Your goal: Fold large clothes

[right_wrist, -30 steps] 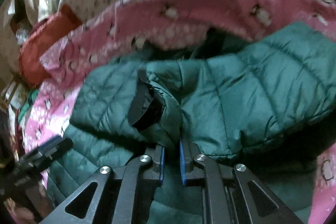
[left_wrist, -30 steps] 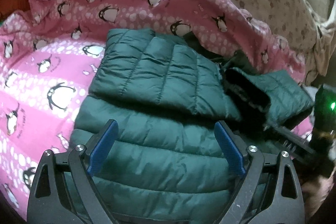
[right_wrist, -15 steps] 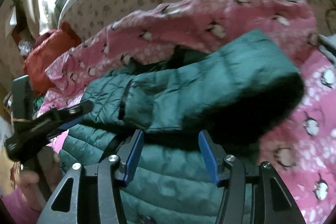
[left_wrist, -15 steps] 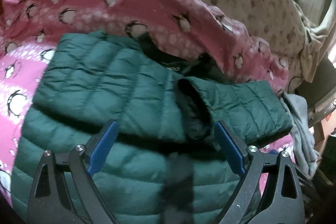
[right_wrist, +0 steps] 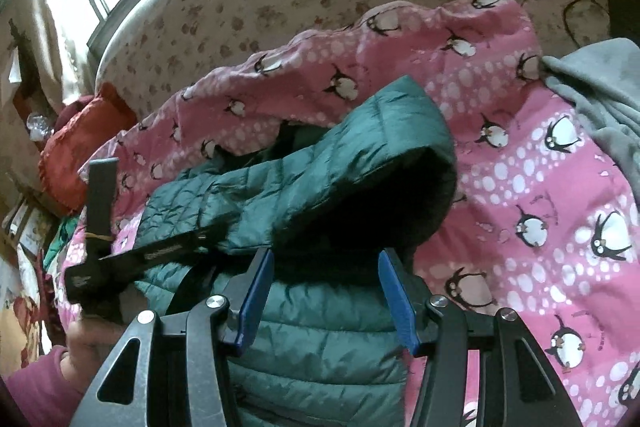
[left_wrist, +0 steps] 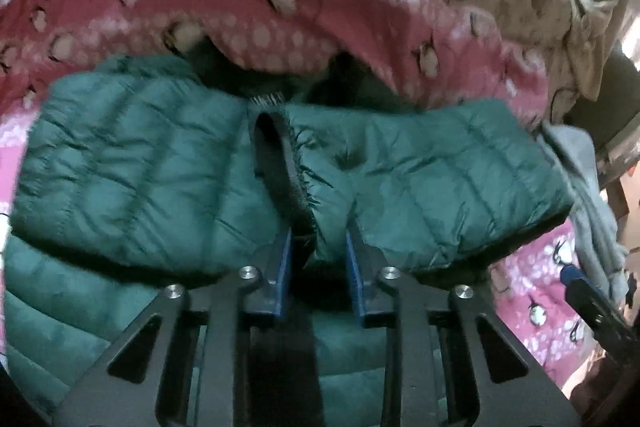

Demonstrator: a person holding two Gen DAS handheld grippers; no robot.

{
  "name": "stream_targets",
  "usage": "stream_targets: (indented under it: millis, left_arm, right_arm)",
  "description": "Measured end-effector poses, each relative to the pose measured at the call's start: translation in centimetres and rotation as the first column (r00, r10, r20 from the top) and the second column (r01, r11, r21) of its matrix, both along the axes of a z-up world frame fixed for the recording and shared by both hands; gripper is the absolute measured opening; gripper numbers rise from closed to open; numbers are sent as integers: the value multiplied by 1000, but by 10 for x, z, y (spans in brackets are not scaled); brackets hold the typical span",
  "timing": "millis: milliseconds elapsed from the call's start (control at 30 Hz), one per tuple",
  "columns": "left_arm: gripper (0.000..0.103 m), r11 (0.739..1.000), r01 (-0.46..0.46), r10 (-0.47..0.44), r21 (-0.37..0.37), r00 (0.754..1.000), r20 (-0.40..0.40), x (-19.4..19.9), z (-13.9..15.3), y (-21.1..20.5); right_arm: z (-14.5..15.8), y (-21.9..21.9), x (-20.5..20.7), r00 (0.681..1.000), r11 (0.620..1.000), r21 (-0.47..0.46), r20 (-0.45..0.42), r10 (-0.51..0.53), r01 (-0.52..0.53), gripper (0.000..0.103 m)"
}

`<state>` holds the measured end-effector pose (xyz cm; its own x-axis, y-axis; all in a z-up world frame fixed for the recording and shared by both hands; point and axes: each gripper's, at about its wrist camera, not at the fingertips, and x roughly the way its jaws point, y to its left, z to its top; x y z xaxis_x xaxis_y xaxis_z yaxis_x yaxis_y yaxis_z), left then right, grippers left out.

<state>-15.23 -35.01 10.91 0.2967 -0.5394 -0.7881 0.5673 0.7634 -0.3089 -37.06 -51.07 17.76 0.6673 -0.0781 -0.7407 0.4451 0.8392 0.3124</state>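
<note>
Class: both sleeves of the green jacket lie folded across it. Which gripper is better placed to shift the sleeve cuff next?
Left. The left gripper is closed on the cuff of the jacket; the right gripper is open, holding nothing.

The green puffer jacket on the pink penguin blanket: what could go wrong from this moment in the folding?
1. The left gripper pinches only the cuff edge of the sleeve; the slick quilted fabric may slip out when pulled.
2. The right gripper is open and holds nothing, so the green puffer jacket could slide across the pink blanket instead of folding.
3. The puffy sleeves may spring open again.
</note>
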Motion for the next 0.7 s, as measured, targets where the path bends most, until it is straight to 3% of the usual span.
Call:
stream_targets:
  millis: [133, 300, 700]
  left_arm:
    - [19, 998, -51, 54, -39, 995, 79, 16, 29, 33]
    - [18, 994, -107, 110, -23, 979, 169, 39, 46, 75]
    - [16, 977, -215, 210, 17, 968, 140, 83, 10, 153]
  right_arm:
    - [3, -9, 0, 999, 999, -10, 8, -40, 40, 52]
    - [-1, -19, 9, 995, 995, 11, -2, -99, 99, 52]
    - [-24, -2, 84, 997, 999, 24, -71, -31, 32, 52]
